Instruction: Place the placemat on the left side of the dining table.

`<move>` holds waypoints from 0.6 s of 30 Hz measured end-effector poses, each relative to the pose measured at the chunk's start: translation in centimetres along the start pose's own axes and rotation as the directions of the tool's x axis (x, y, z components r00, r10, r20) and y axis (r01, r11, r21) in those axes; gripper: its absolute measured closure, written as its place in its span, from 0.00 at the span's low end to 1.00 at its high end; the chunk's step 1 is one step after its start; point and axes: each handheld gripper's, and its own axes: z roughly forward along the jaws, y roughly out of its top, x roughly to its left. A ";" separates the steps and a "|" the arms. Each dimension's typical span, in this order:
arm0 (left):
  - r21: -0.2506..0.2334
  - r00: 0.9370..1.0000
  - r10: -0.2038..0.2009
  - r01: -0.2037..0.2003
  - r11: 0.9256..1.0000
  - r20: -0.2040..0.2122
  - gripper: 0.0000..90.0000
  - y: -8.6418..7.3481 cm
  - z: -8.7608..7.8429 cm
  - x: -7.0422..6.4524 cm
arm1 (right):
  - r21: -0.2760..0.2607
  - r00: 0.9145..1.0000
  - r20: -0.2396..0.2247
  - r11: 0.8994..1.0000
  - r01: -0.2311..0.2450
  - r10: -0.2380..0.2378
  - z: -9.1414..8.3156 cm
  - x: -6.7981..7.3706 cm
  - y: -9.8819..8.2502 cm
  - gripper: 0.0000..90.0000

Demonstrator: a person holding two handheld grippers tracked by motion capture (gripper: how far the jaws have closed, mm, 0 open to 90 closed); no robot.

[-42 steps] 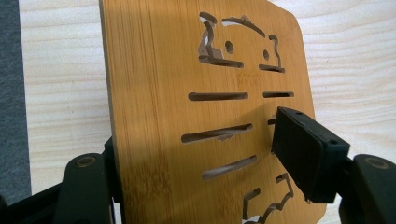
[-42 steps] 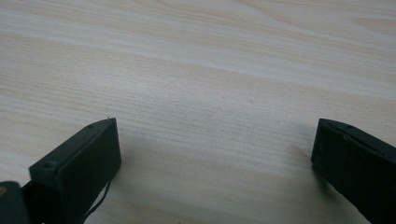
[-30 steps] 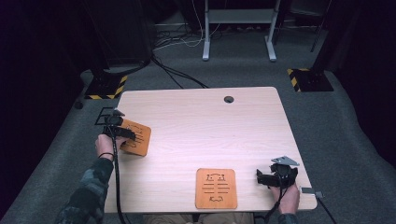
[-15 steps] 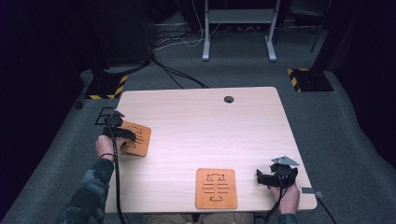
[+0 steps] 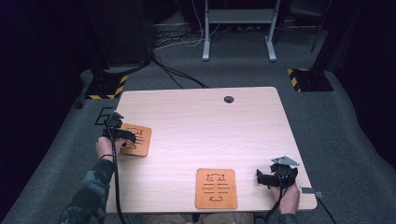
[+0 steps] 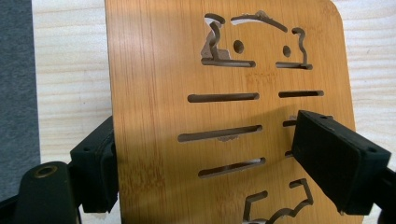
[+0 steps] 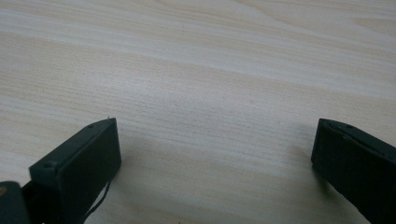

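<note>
A wooden coaster (image 5: 137, 139) with cut-out slots lies at the table's left edge. My left gripper (image 5: 122, 136) reaches over it from the left. In the left gripper view the coaster (image 6: 187, 70) passes between the jaws of that gripper (image 6: 201, 135). One jaw sits under its left edge and the other hovers over its face. These jaws have just been opening, and the upper pad (image 6: 327, 154) looks lifted off the wood. A second, matching coaster (image 5: 216, 188) lies flat near the front edge. To its right my right gripper (image 5: 260, 177) rests open over bare table (image 7: 215, 135).
The light wood table (image 5: 201, 116) has a dark cable hole (image 5: 228, 99) near its far edge. Beyond it on the grey floor are a metal stand (image 5: 238, 28), cables and two yellow-and-black striped feet (image 5: 105, 88).
</note>
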 end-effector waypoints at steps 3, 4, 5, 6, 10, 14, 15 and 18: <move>0.007 1.000 -0.010 0.010 1.000 0.014 0.16 -0.1 0.1 0.2 | 0.002 1.000 0.000 1.000 -0.002 0.002 0.0 0.0 0.0 0.01; -0.007 1.000 -0.014 0.015 1.000 0.019 0.16 -0.1 0.3 0.2 | 0.002 1.000 0.000 1.000 -0.002 0.002 0.0 0.0 0.0 0.01; -0.003 1.000 -0.013 0.013 1.000 0.018 0.16 -0.1 0.3 0.3 | 0.001 1.000 0.000 1.000 -0.002 0.002 0.0 0.0 0.0 0.01; 0.000 1.000 -0.008 0.008 1.000 0.011 0.16 -0.1 0.3 0.3 | 0.001 1.000 0.000 1.000 -0.003 0.003 0.0 0.0 0.0 0.01; -0.006 1.000 -0.014 0.014 1.000 0.008 0.15 0.0 0.5 0.1 | 0.000 1.000 0.000 1.000 0.000 0.000 0.0 0.0 0.0 0.01; -0.002 1.000 -0.010 0.010 1.000 -0.007 0.13 -0.2 0.9 0.1 | 0.001 1.000 0.000 1.000 -0.003 0.003 0.0 0.0 0.0 0.01; -0.014 1.000 -0.010 0.009 1.000 -0.017 0.12 -0.3 1.0 0.0 | 0.001 1.000 0.000 1.000 -0.002 0.002 0.0 0.0 0.0 0.01; -0.014 1.000 -0.019 0.019 1.000 -0.022 0.11 -0.8 1.6 0.1 | 0.001 1.000 0.000 1.000 -0.003 0.003 0.0 0.0 0.0 0.01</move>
